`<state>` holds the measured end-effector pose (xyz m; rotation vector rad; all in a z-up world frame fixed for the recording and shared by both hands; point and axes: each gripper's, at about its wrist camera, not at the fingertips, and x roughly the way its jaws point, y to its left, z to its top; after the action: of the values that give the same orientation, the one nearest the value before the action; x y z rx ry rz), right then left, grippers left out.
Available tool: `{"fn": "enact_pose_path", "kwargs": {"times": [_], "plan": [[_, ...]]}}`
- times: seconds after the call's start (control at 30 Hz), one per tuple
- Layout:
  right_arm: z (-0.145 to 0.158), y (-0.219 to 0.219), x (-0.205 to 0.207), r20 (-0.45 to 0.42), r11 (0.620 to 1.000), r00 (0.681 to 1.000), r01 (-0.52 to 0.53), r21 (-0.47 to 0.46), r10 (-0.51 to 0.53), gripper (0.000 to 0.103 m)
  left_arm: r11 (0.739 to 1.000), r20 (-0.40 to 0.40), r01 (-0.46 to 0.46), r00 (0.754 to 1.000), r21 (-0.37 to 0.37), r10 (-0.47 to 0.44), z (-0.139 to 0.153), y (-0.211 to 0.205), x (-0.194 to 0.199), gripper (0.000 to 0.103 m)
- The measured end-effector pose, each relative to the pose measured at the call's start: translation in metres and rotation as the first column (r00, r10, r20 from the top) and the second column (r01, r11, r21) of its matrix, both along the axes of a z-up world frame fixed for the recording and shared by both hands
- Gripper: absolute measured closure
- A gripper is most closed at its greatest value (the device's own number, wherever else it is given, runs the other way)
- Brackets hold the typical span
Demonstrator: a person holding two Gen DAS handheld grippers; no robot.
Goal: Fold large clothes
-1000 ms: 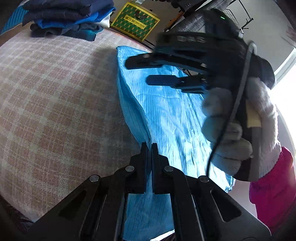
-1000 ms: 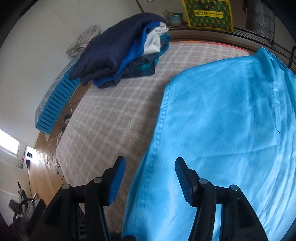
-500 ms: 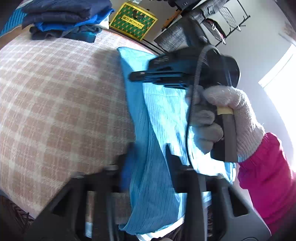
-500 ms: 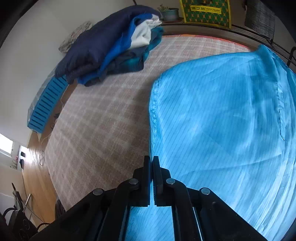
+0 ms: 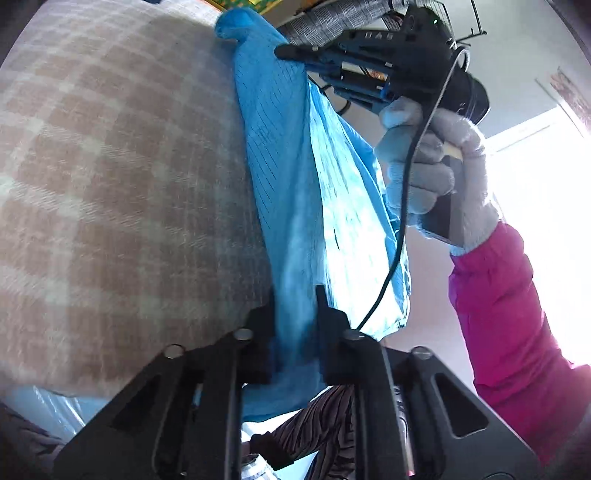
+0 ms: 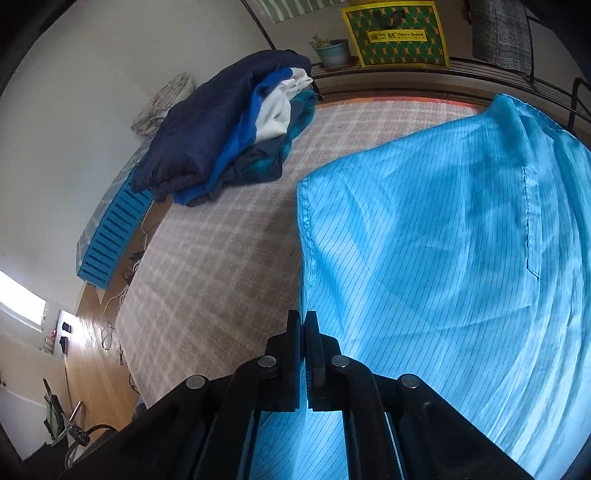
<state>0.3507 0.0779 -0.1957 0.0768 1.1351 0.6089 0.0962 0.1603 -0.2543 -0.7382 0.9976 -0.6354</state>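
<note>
A large light-blue pinstriped garment [image 5: 288, 184] lies on the plaid bed cover [image 5: 110, 166], with its long left edge lifted off the cover. My left gripper [image 5: 295, 295] has the near end of that edge bunched between its jaws, which are closing on the cloth. Farther along the same edge, my right gripper [image 5: 284, 51], held by a white-gloved hand [image 5: 436, 166], pinches the fabric and holds it up. In the right wrist view the right gripper [image 6: 303, 317] is shut at the hem of the garment [image 6: 443, 240], which spreads to the right.
A pile of folded dark and blue clothes [image 6: 221, 140] sits at the far left corner of the bed cover [image 6: 221, 277]. Beyond the bed stand a green and yellow bag [image 6: 397, 35], a plant pot [image 6: 334, 51] and a wire rack [image 6: 498, 33]. A pink sleeve [image 5: 509, 314] is at the right.
The left gripper opened, dropped onto the garment's near edge and closed around it. The right gripper shut on the edge farther along and raised it off the cover.
</note>
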Motion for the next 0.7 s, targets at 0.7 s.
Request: {"fn": "enact_pose_path", "kwargs": {"times": [0.7], "plan": [[-0.01, -0.194, -0.003, -0.065, 0.902, 0.936, 0.352, 0.25, -0.347, 0.103, 0.883, 0.187, 0.201, 0.935, 0.424, -0.303, 0.09, -0.155, 0.026, 0.101]]}}
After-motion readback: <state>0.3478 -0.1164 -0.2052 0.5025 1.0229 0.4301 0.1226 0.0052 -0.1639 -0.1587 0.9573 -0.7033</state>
